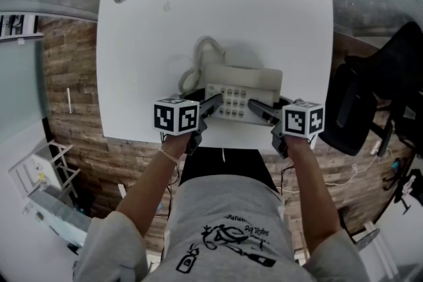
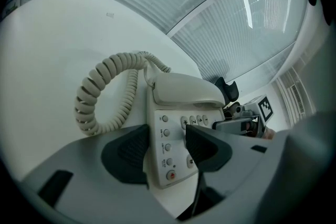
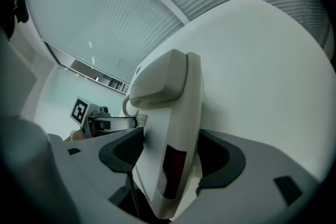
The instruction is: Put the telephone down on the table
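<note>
The left claw pinches the telephone by its left edge. The right claw pinches its right edge. It spans between them at the table's near edge.

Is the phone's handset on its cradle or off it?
On. The handset lies across the top of the telephone base, with its coiled cord looped beside it.

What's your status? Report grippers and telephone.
Left gripper shut on telephone, left side. Right gripper shut on right side. Telephone at table near edge, handset cradled. Coiled cord behind, nothing blocking.
</note>
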A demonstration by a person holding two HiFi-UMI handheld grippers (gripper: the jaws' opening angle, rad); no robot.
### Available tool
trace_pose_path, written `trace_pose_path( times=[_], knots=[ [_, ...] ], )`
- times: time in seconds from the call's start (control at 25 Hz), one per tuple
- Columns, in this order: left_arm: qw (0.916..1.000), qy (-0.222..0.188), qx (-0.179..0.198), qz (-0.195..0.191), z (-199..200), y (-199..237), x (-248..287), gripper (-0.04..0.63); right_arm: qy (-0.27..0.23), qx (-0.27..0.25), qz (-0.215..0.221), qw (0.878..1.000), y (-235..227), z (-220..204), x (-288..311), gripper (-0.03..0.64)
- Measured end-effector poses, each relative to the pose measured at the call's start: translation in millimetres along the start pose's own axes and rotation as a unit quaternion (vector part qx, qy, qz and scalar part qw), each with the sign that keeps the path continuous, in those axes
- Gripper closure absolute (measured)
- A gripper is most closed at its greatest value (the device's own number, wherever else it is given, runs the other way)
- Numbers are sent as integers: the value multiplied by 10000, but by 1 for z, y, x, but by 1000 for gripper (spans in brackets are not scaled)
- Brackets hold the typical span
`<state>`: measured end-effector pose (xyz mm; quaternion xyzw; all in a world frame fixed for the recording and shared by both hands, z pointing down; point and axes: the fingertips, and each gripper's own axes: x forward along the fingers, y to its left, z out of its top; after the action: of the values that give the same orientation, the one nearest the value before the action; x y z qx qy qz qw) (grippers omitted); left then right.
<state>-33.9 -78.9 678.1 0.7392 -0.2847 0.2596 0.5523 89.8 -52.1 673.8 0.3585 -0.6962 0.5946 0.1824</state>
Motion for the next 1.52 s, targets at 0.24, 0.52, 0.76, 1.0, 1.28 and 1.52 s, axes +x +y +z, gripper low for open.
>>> trace_pose_path(
  times=[0.24, 0.52, 0.76, 1.0, 1.28, 1.52],
  knots=[
    [10000, -2, 21, 12, -1, -1, 0, 380, 138, -226, -244, 9994, 0, -1, -3, 298],
    [10000, -11, 61, 59, -1, 0, -1, 380, 238, -422, -487, 9976, 0, -2, -5, 296],
    [9999, 1, 76, 129, -2, 1, -1, 379, 295, -519, -669, 9960, -2, -5, -8, 290],
    [9998, 18, 118, 188, -4, 1, -8, 380, 127, -653, -756, 9949, -2, -2, -22, 291],
    [9993, -226, 187, 212, 0, -13, -36, 406, -148, -1429, -1014, 9844, 7, 6, -50, 296],
    [9923, -1079, 552, -259, 28, -66, -76, 490, -1193, -2187, -639, 9664, 61, 32, -92, 443]
  ],
)
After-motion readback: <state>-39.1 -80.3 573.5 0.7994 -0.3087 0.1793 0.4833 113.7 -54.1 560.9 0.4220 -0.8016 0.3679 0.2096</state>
